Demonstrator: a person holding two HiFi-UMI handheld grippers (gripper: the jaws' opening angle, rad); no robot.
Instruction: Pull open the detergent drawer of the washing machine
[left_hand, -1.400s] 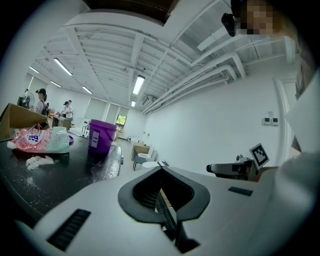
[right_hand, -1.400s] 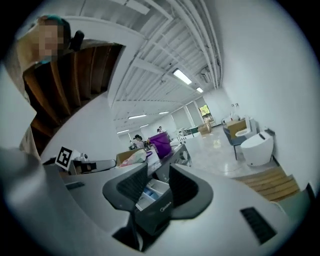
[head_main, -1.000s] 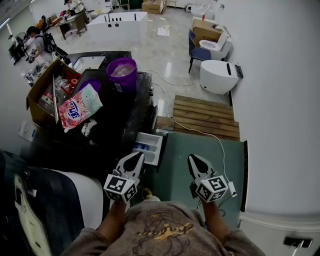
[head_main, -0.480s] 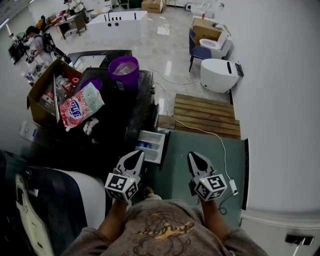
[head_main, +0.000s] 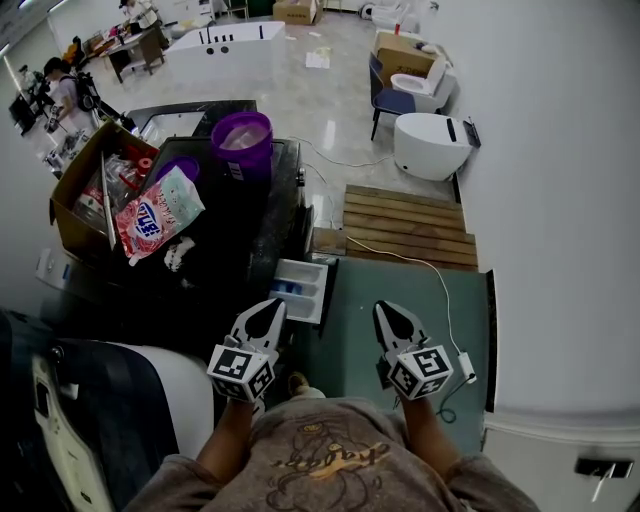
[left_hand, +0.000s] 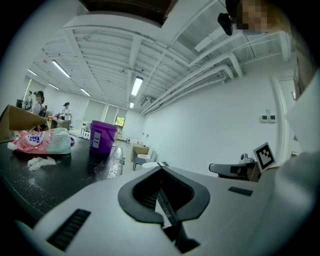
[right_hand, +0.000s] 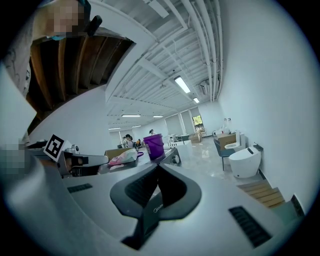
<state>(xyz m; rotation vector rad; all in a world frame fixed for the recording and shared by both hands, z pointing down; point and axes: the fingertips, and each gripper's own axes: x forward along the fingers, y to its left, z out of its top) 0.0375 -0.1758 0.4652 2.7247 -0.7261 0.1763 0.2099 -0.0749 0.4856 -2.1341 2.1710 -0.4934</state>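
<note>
Two grippers sit low in the head view, and both are closed up tight. On the left gripper (head_main: 270, 305) the jaws are pressed together with the tips meeting, and nothing is pinched between them. It's the same story on the right gripper (head_main: 384, 309), jaws together and empty, over the green floor mat (head_main: 400, 335) at lower centre-right.

And there's the detergent drawer (head_main: 302, 288) at the centre of the frame. It juts out from the front of the black-topped washing machine (head_main: 250, 235), white compartments open to the camera, a touch of blue inside. The left gripper's tips sit just below the drawer's near corner, though I can't tell whether they touch it.

Up on the machine's top, a purple bucket (head_main: 243, 145) stands toward the upper part of the frame. A pink detergent bag (head_main: 155, 212) lies at the left edge against a cardboard box (head_main: 75, 195). A wooden pallet (head_main: 405, 225) lies right of the machine, with a white toilet (head_main: 430, 145) above it at upper right.
</note>
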